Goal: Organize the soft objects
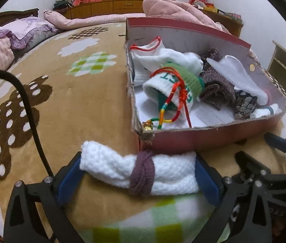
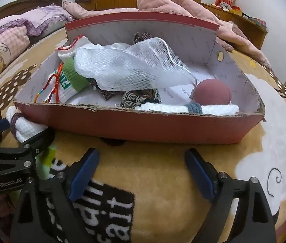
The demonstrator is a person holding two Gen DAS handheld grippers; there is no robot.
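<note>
A rolled white knit cloth (image 1: 163, 172) tied with a purple band (image 1: 143, 174) lies on the bed blanket against the near wall of a red cardboard box (image 1: 203, 139). My left gripper (image 1: 138, 174) straddles it lengthwise, jaws wide, one blue pad (image 1: 205, 180) at each end; I read it as open around the cloth. The roll (image 2: 29, 129) and left gripper (image 2: 21, 130) also show in the right wrist view. My right gripper (image 2: 143, 172) hovers open and empty in front of the box (image 2: 163, 125).
The box holds a white mesh bag (image 2: 134, 66), a green-and-white sock (image 2: 70, 81), red cords (image 1: 175, 95), a dusty-red ball (image 2: 211, 93), a patterned dark cloth (image 2: 140, 99) and another banded white roll (image 2: 183, 108). Pillows (image 1: 21, 32) lie left, a pink quilt (image 2: 173, 2) behind.
</note>
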